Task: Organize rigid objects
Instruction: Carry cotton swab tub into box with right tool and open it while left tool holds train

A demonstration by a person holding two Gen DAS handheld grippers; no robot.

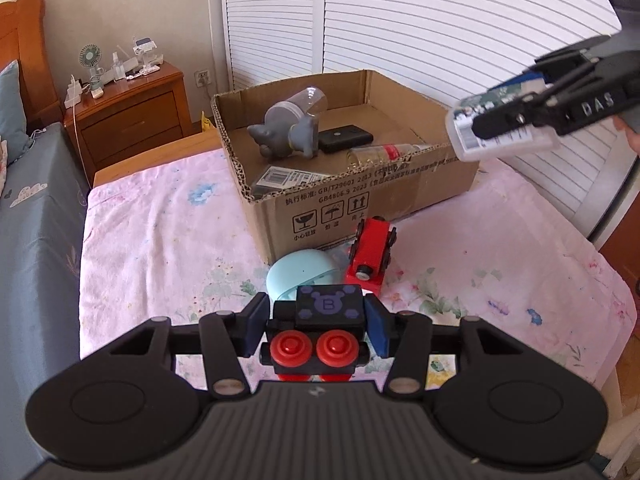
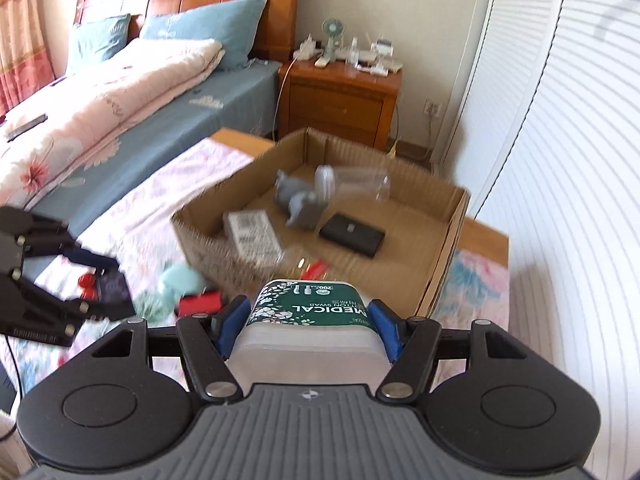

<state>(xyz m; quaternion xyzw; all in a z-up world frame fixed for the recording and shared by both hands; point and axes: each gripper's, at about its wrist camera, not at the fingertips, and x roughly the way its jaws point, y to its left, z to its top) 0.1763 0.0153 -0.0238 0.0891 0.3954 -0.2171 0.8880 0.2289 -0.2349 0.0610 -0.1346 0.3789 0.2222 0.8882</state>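
My left gripper is shut on a black block toy robot with red studs, just above the pink cloth. A light blue round case and a red toy train car lie right ahead of it, against the open cardboard box. My right gripper is shut on a white cotton swab box with a green label, held in the air above the box's near right corner; it also shows in the left wrist view. The box holds a grey elephant toy, a black case, a barcoded box and a clear bottle.
The pink floral cloth covers a low table. A bed with blue sheet lies to the left, a wooden nightstand with a small fan stands behind, and white louvred doors run along the right.
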